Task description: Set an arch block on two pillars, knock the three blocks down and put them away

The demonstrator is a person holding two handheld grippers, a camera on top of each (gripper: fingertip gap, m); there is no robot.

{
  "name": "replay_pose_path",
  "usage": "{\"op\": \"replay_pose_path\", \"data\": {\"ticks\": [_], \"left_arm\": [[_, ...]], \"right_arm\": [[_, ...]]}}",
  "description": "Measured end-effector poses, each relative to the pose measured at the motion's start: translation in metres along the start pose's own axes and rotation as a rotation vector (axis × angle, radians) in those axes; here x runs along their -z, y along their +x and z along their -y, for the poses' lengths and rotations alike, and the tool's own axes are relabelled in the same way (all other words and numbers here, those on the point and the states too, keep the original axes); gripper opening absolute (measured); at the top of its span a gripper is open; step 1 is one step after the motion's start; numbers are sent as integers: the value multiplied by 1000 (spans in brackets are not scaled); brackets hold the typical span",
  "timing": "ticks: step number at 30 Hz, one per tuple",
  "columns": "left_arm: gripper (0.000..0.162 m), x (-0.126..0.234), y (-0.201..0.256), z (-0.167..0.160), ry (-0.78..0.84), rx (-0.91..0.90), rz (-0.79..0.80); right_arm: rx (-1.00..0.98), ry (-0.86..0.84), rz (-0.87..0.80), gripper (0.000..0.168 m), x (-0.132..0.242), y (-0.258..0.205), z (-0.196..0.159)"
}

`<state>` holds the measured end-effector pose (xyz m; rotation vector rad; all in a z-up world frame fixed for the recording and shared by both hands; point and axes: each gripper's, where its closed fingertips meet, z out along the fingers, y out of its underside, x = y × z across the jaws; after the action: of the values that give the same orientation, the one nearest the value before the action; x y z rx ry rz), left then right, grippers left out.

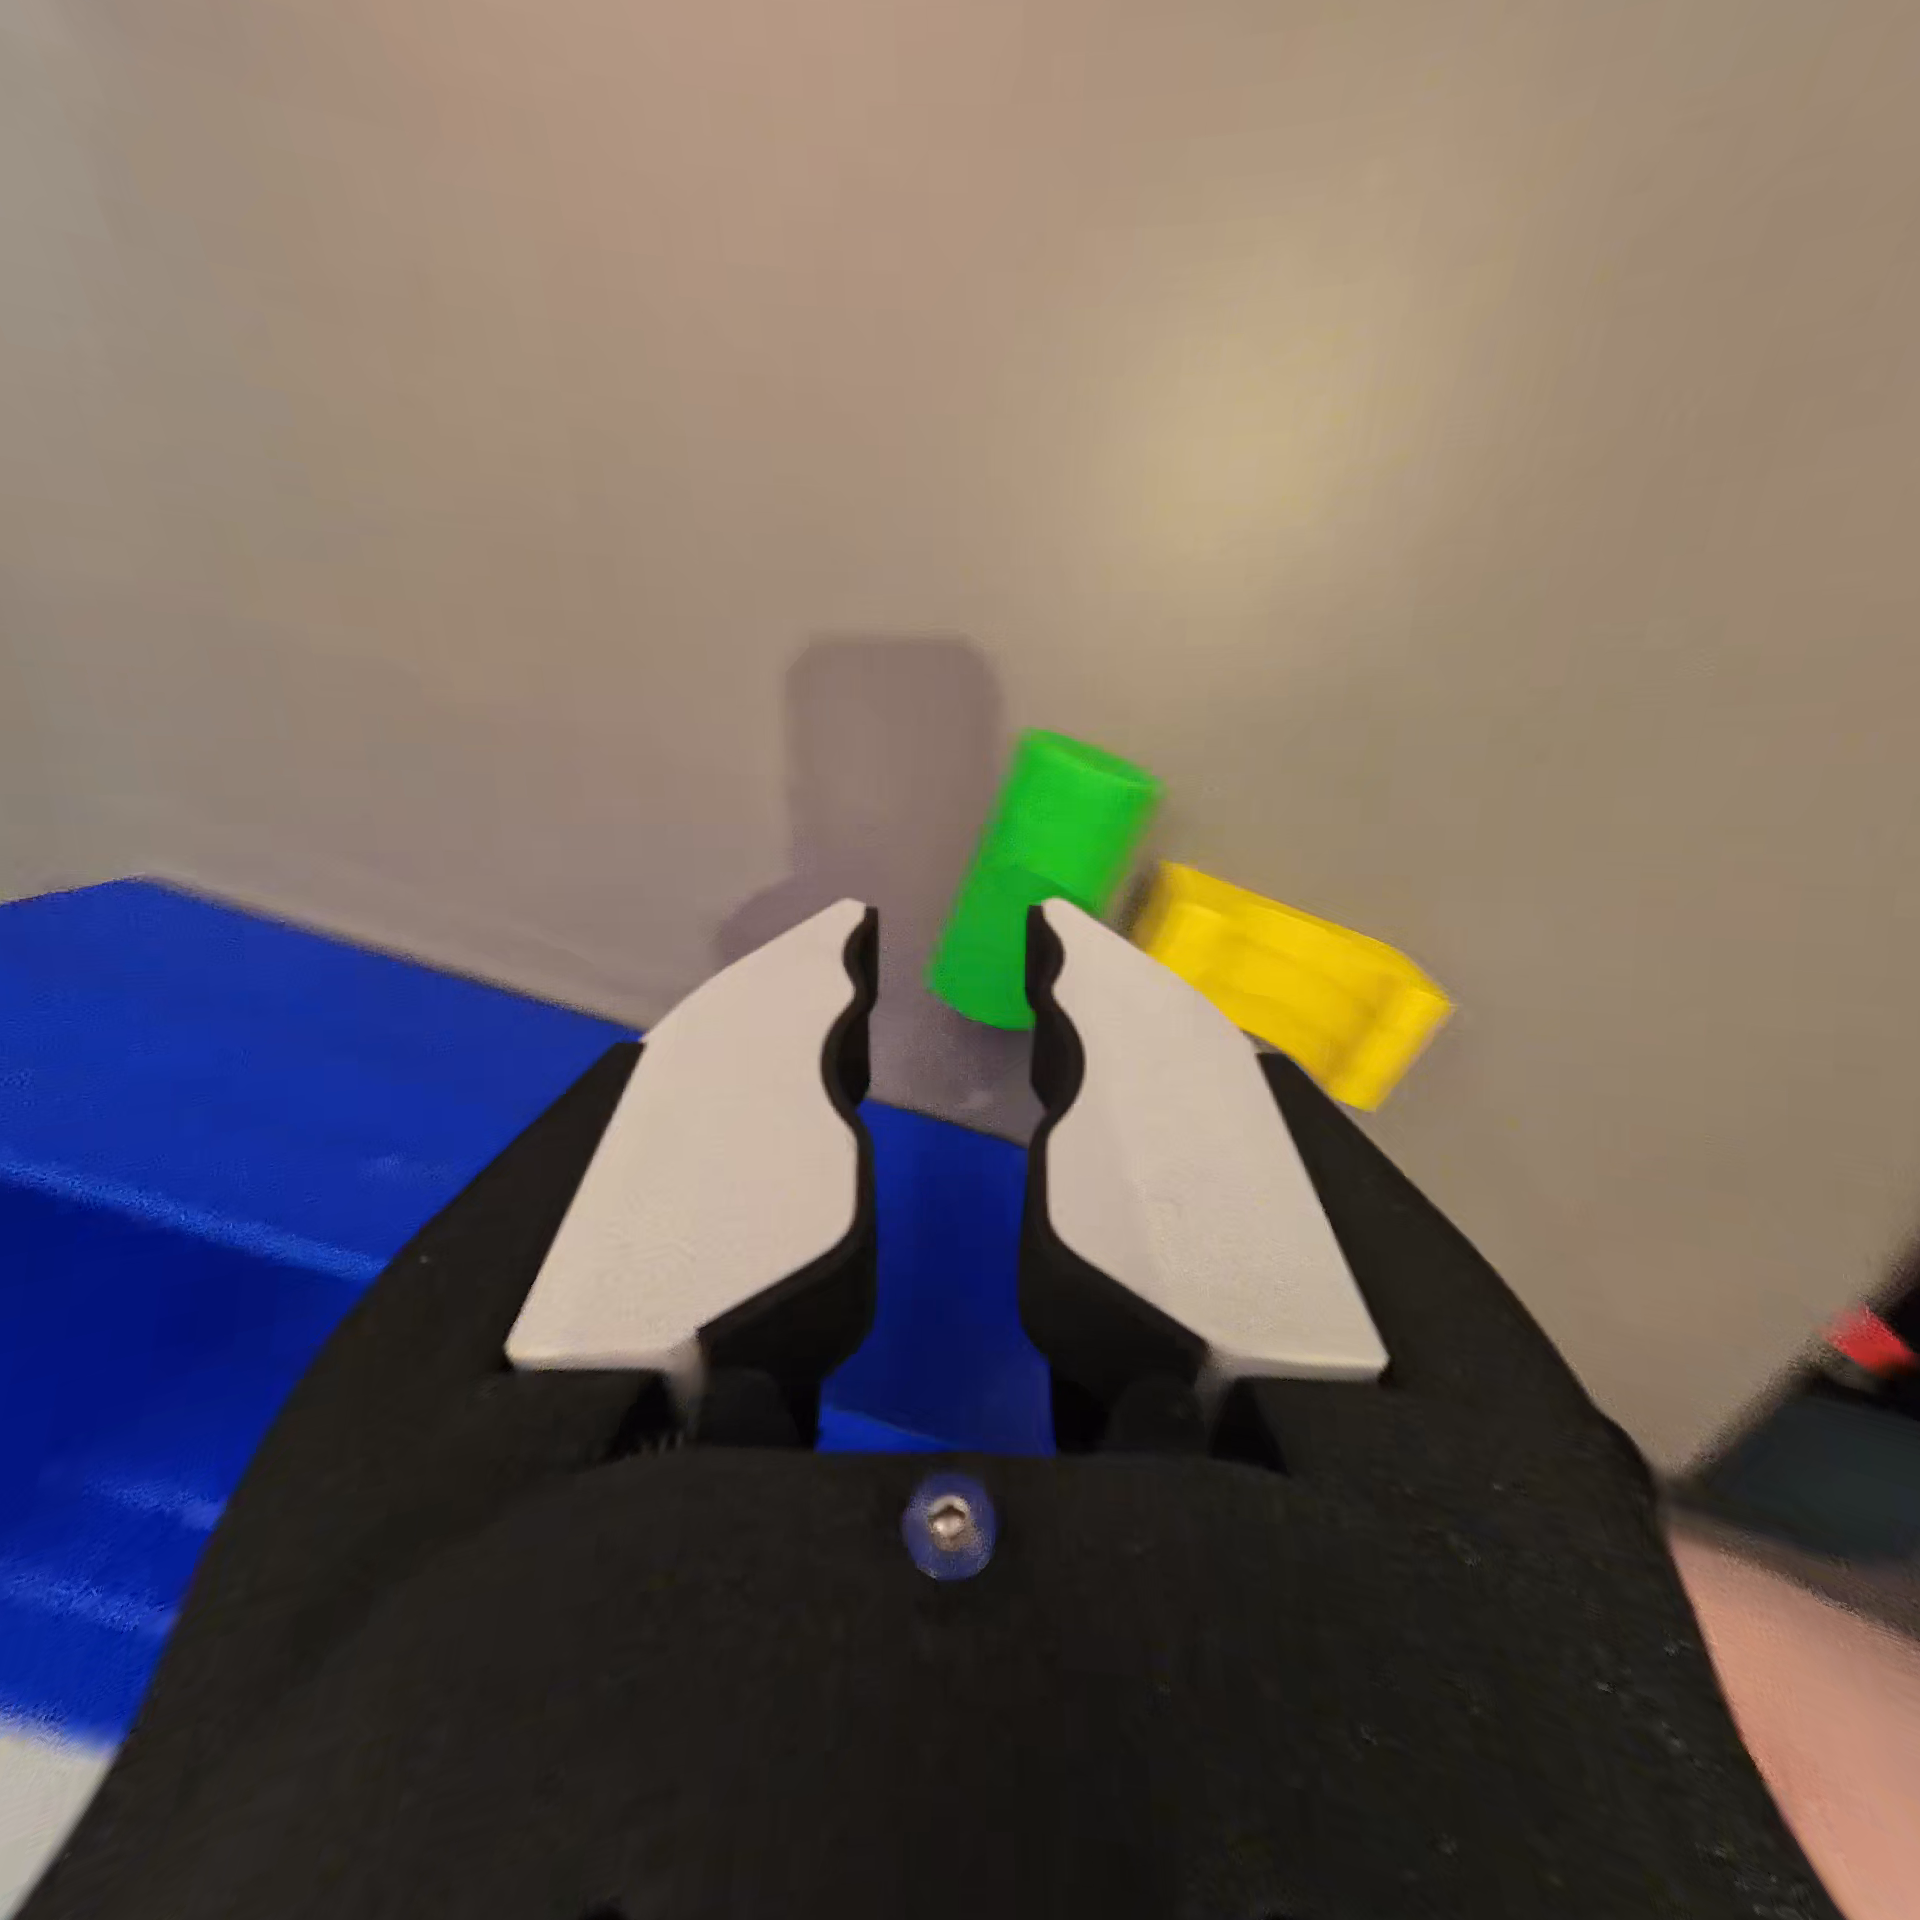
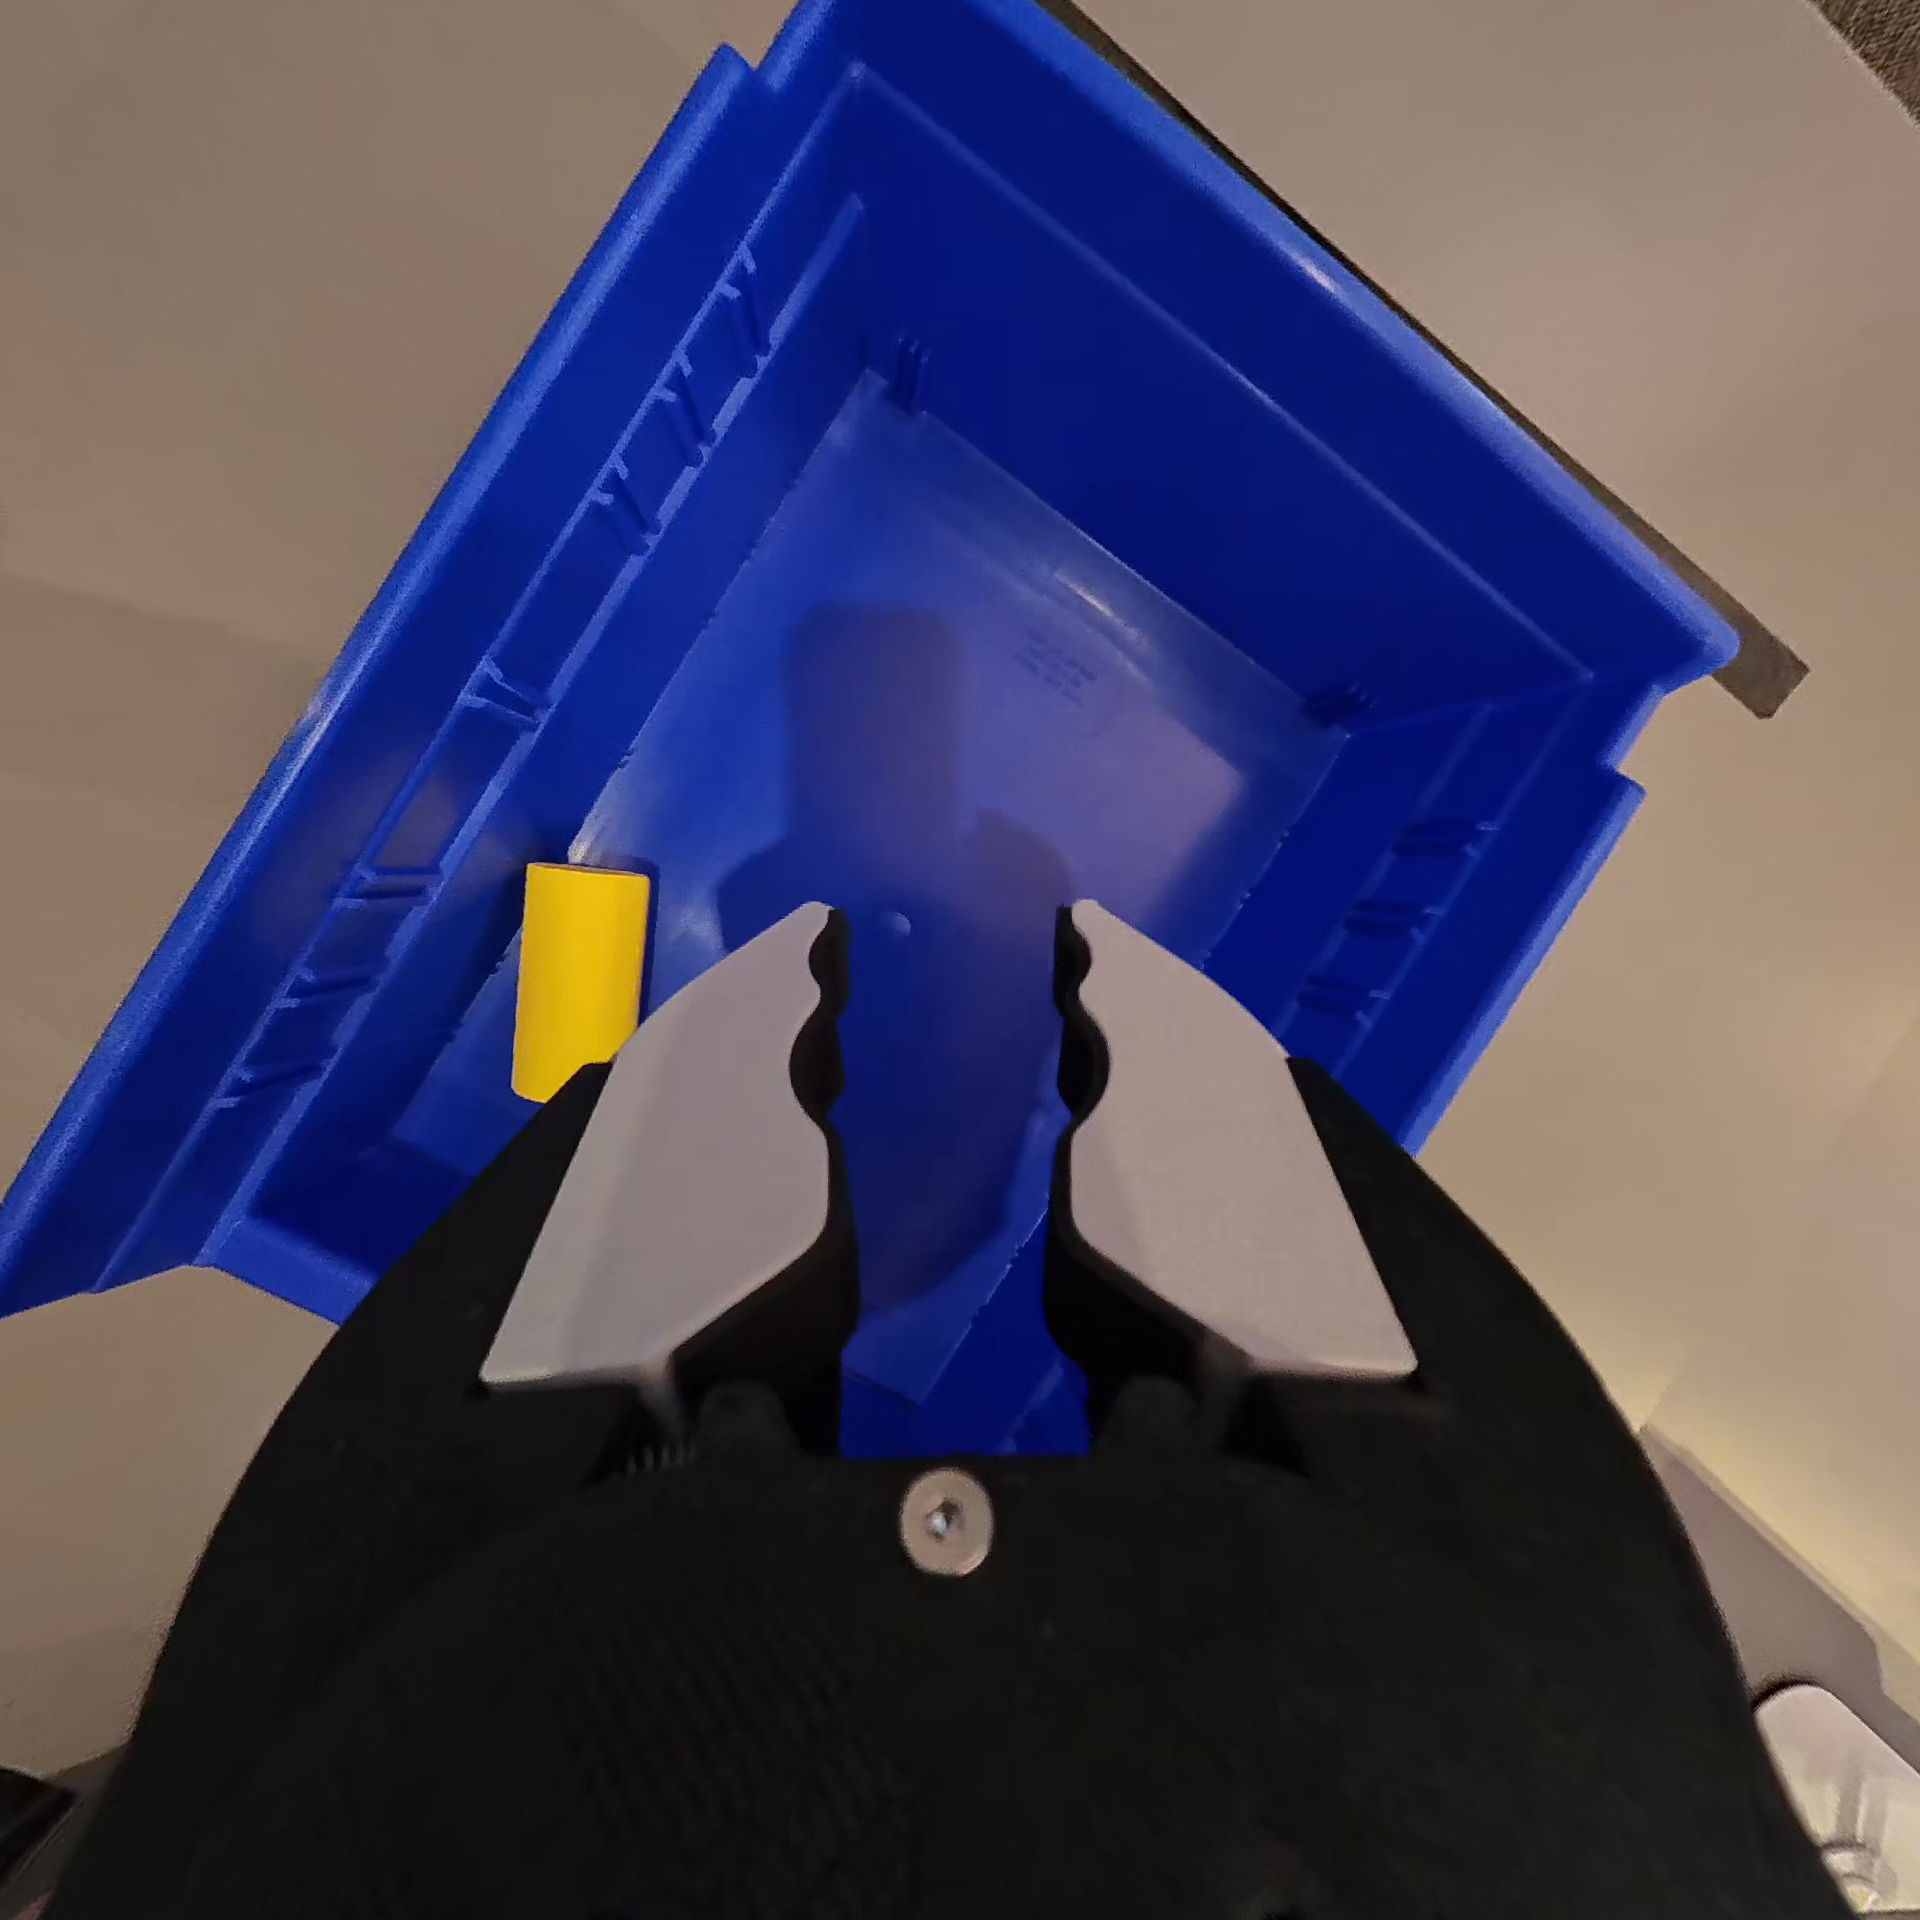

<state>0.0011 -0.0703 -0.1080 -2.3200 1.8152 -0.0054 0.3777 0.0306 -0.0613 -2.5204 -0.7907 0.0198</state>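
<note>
In the left wrist view a green cylinder block (image 1: pixel 1042 878) lies on its side on the pale table, and a yellow arch block (image 1: pixel 1294 982) lies just right of it. My left gripper (image 1: pixel 951 920) is open and empty, held above the table just short of the green cylinder. In the right wrist view my right gripper (image 2: pixel 943 925) is open and empty above the blue bin (image 2: pixel 1195 343). A yellow cylinder block (image 2: pixel 580 977) lies inside the bin against its left wall.
The blue bin also shows in the left wrist view (image 1: pixel 208 1091), left of and under my left gripper. A dark edge of the table (image 2: pixel 1538 468) runs behind the bin. Dark and red objects (image 1: pixel 1860 1351) sit at the far right. About 40 cm separates my left fingertips from my right. From my left tips it is roughly 7 cm to the yellow arch block (image 1: pixel 1294 982); from my right, 40 cm.
</note>
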Motion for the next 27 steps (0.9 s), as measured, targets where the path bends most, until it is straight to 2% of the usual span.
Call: {"op": "replay_pose_path", "data": {"ticks": [1, 4, 9, 11, 13, 14, 16, 19, 22, 24, 27], "left_arm": [[31, 2, 10, -2, 0, -22, -44], [39, -4, -3, -2, -60, -155, 131], [48, -31, -1, -3, -149, -190, 109], [48, -40, 1, -8, -196, -194, 96], [48, -45, -3, -21, -307, -200, 118], [37, -46, -4, -25, -340, -214, 131], [34, -47, -5, -22, -337, -235, 156], [34, -40, -11, -5, -226, -208, 169], [34, -11, -32, 8, -51, -103, 218], [34, 17, -37, 25, 175, 13, 163], [34, 77, -24, 66, 622, 204, -125]], "right_arm": [[4, -6, 1, 40, -1, -1, 0], [19, -25, 8, 40, -6, -4, -1], [27, -24, 13, 40, -5, -5, -2], [28, -15, 11, 40, -3, -4, -1], [28, -3, 15, 39, -1, -4, 1], [29, 6, 15, 38, 0, -4, 2], [33, 30, 1, 35, 5, -3, 6], [25, 120, -43, 33, 20, 0, 20], [48, 307, -136, 32, 52, 1, 51], [119, 488, -169, 32, 79, -14, 79], [331, 788, -79, 35, 117, -77, 117]]}}
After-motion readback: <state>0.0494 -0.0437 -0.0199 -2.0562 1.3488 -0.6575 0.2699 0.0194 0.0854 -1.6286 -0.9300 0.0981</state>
